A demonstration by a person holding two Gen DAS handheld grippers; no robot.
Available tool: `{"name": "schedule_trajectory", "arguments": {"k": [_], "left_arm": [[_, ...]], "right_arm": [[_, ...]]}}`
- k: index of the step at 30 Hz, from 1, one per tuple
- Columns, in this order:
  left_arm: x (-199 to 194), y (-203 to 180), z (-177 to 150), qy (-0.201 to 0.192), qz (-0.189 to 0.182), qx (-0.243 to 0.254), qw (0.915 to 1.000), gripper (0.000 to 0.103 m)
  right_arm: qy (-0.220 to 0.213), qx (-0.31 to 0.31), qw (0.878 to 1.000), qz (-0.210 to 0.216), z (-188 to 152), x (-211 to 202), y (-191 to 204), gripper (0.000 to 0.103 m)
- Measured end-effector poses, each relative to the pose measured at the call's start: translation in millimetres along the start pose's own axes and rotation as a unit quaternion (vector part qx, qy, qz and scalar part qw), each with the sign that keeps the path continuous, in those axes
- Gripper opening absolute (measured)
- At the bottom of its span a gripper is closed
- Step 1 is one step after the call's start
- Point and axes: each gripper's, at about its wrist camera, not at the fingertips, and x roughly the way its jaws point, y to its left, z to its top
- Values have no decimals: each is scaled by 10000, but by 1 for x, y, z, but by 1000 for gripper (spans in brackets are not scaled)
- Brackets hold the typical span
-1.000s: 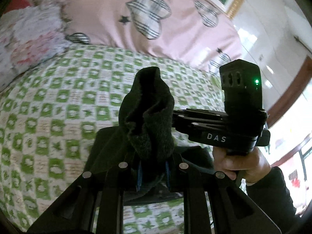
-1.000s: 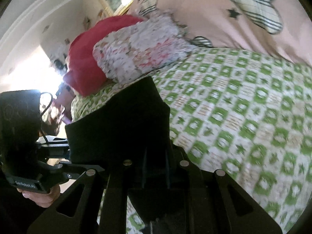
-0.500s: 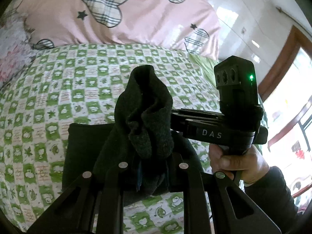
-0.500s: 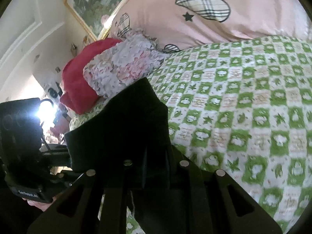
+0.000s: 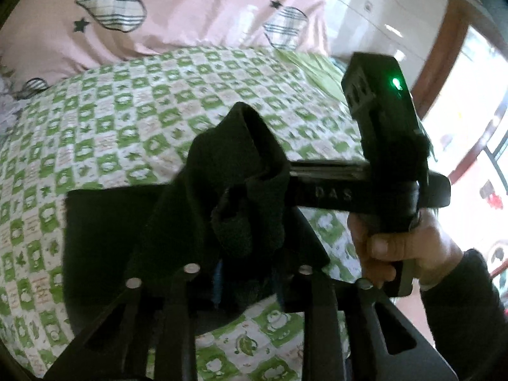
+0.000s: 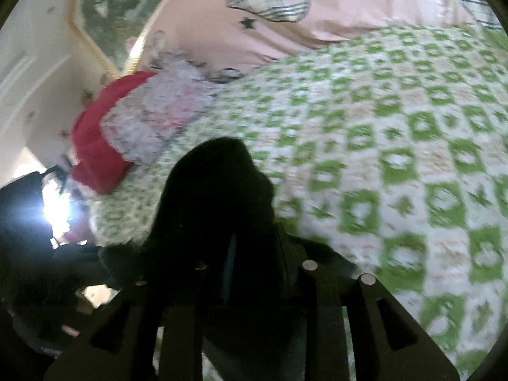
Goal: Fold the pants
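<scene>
The black pants (image 5: 104, 241) lie partly flat on the green checked bed. My left gripper (image 5: 244, 273) is shut on a bunched edge of the pants, which stands up between the fingers. My right gripper (image 6: 250, 270) is shut on another bunch of the same pants (image 6: 219, 190), which hides its fingertips. In the left wrist view the right gripper's body (image 5: 384, 146) and the hand holding it are close on the right, just beyond the bunch. The right wrist view is motion-blurred.
The green checked bedspread (image 5: 136, 117) covers the bed. A pink heart-print quilt (image 5: 177, 9) lies across its far end. A floral pillow (image 6: 152, 120) on a red one (image 6: 92, 146) sits at the far left. A window and wall are to the right.
Both grippers, still shut on the pants, have swung and moved over the bed; more of the flat pants shows on the left and the pillows have left the left wrist view.
</scene>
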Motion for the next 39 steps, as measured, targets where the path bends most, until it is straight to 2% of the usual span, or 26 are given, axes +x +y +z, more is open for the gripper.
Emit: {"name": "schedule_trajectory", "arguments": {"k": [4, 5, 7, 9, 15, 30, 32, 35, 39], "left_arm": [[3, -7, -8, 71, -233, 164, 9996, 47], [2, -9, -8, 74, -300, 180, 9994, 51], [-5, -11, -10, 13, -407, 246, 9989, 55], [-16, -12, -11, -103, -422, 332, 9985, 57], [-45, 6, -10, -290, -483, 120, 9983, 64], [-74, 84, -15, -426, -176, -693, 9965, 67], [-74, 93, -17, -420, -125, -801, 9958, 68], [-74, 107, -20, -392, -42, -957, 9946, 74], [-71, 126, -24, -340, 51, -1181, 9924, 75]], "right_arm": [[-142, 198, 9980, -587, -8, -18, -9, 30], [-186, 229, 9961, -831, -9, -24, -10, 41], [-205, 255, 9884, -1484, -11, -34, -12, 58], [-290, 309, 9817, -1859, -16, -45, -13, 60], [-345, 490, 9673, -2464, -24, -67, -10, 62], [-542, 818, 9642, -2462, -33, -78, 17, 69], [-612, 868, 9642, -2429, -34, -80, 22, 76], [-789, 1009, 9654, -2270, -36, -84, 29, 80], [-902, 1175, 9667, -2089, -40, -81, 36, 85]]}}
